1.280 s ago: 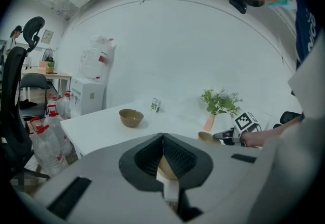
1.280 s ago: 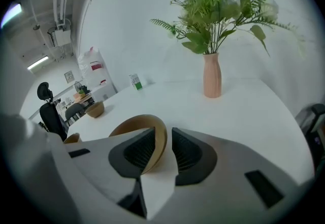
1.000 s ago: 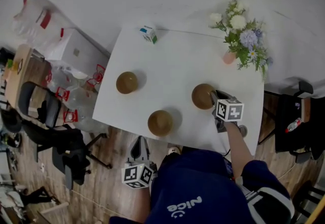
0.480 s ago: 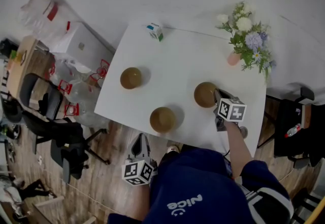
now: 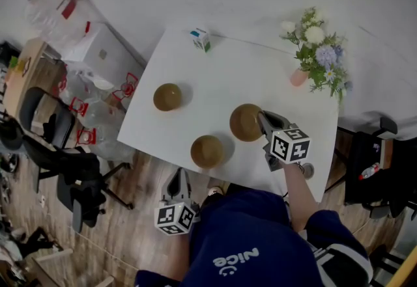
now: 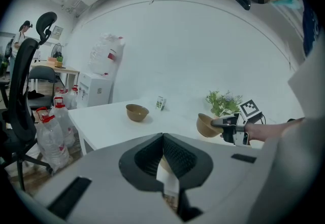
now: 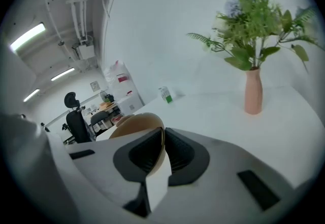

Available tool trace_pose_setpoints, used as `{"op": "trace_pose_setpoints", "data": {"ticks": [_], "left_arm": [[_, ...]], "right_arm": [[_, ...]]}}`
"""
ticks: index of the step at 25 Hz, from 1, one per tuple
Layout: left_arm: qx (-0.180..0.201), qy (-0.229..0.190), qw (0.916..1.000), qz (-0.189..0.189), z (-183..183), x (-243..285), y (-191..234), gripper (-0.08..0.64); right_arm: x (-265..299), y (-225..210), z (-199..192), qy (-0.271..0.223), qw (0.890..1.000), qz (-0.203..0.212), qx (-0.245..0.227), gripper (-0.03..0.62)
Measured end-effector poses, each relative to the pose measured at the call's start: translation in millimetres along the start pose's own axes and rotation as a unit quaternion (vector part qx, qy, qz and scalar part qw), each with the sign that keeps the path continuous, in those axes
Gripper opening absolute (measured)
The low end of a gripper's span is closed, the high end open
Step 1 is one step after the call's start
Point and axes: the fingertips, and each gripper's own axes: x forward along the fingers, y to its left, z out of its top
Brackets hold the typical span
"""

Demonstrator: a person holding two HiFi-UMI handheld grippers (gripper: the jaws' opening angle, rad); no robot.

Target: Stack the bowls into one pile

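Note:
Three brown bowls are in the head view. One bowl (image 5: 167, 96) sits at the table's left. A second bowl (image 5: 207, 151) rests near the front edge. My right gripper (image 5: 262, 123) is shut on the rim of the third bowl (image 5: 245, 122), which hangs tilted above the white table (image 5: 221, 71). In the right gripper view the rim of this held bowl (image 7: 133, 124) is pinched between the jaws of that gripper (image 7: 163, 141). My left gripper (image 5: 176, 183) hovers off the table's front edge, shut and empty. The left gripper view shows the held bowl (image 6: 205, 125) at the right and the left bowl (image 6: 137, 112) farther back.
A pink vase of flowers (image 5: 298, 75) stands at the table's back right, and a small carton (image 5: 201, 39) at the back edge. Office chairs (image 5: 45, 133) and water bottles (image 5: 98, 126) crowd the floor to the left of the table.
My right gripper closed on the right bowl's rim, lifted it off the table and carried it leftward. The left gripper kept still.

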Motion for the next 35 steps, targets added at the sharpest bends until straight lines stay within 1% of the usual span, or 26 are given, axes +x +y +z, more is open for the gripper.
{"op": "trace_pose_setpoints", "data": {"ticks": [3,5,9,12,15,21,27,32,35], "left_arm": [[-0.007,-0.003,1.0000,0.000,-2,-1,5,0.018],[-0.011,-0.005,0.9999,0.004,-2,-3,9,0.018],[-0.022,-0.012,0.9997,0.006,0,-3,14,0.018],[-0.034,-0.019,0.9992,0.005,2,-5,17,0.018],[-0.038,-0.026,0.9989,0.011,5,-8,22,0.018],[-0.047,-0.034,0.9980,0.026,7,-16,38,0.018],[-0.052,-0.037,0.9974,0.036,7,-21,53,0.018],[-0.054,-0.038,0.9970,0.040,9,-21,61,0.018],[-0.054,-0.038,0.9970,0.039,10,-20,65,0.018]], "right_arm": [[7,30,-1,0.017,0.998,0.040,-0.045,0.041],[12,49,-5,0.029,0.996,0.062,-0.063,0.041],[21,81,-15,0.046,0.991,0.095,-0.081,0.041],[28,102,-24,0.061,0.987,0.113,-0.096,0.041],[35,119,-34,0.077,0.983,0.128,-0.107,0.041],[51,139,-55,0.118,0.976,0.134,-0.126,0.041],[60,146,-81,0.157,0.969,0.121,-0.148,0.042],[63,143,-94,0.174,0.967,0.105,-0.155,0.043],[65,139,-96,0.174,0.969,0.089,-0.149,0.043]]}}
